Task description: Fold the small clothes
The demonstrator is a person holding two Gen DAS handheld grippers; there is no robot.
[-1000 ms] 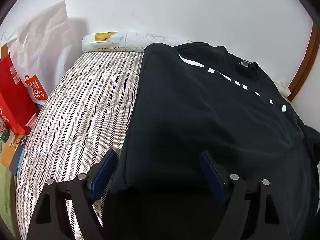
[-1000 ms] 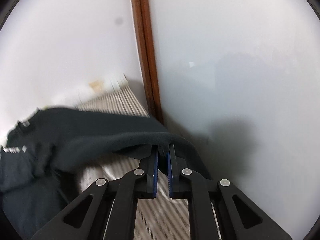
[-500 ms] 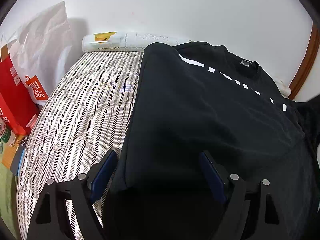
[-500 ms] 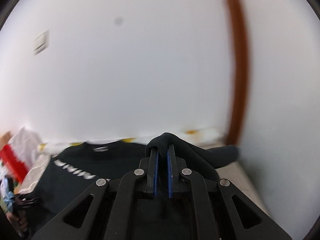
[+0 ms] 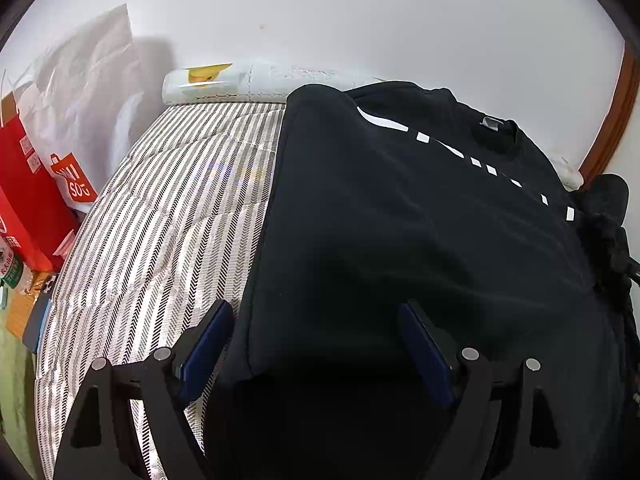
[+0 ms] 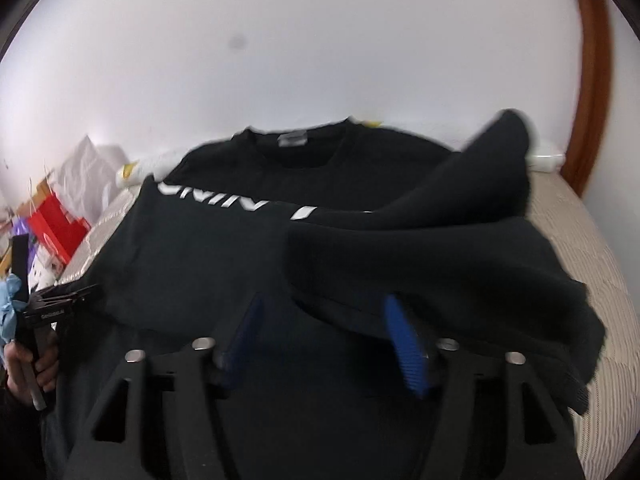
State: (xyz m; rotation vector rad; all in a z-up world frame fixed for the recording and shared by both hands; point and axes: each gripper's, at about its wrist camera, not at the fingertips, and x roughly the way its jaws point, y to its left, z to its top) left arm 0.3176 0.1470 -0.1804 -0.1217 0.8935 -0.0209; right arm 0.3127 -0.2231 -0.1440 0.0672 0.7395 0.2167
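A black sweatshirt (image 5: 400,220) with white lettering lies flat on the striped bed (image 5: 168,220), its left side folded inward. My left gripper (image 5: 316,340) stands open over the near left hem, with the folded edge between the jaws and the pads clear of it. In the right wrist view the sweatshirt (image 6: 208,248) has its right sleeve (image 6: 420,240) laid across the chest. My right gripper (image 6: 324,336) hovers just before the sleeve's end; its jaws are opening and nothing is pinched between them. The left gripper (image 6: 52,304), held by a hand (image 6: 36,364), shows at the left edge.
A white roll with a yellow print (image 5: 240,80) lies along the wall at the bed's far end. Red paper bags (image 5: 24,184) and a white plastic bag (image 5: 88,80) stand left of the bed. A brown door frame (image 6: 592,80) rises at the right.
The right gripper swung left from the door frame over the sweatshirt with the sleeve pinched, then opened and let the sleeve drop across the chest. The left gripper stayed put.
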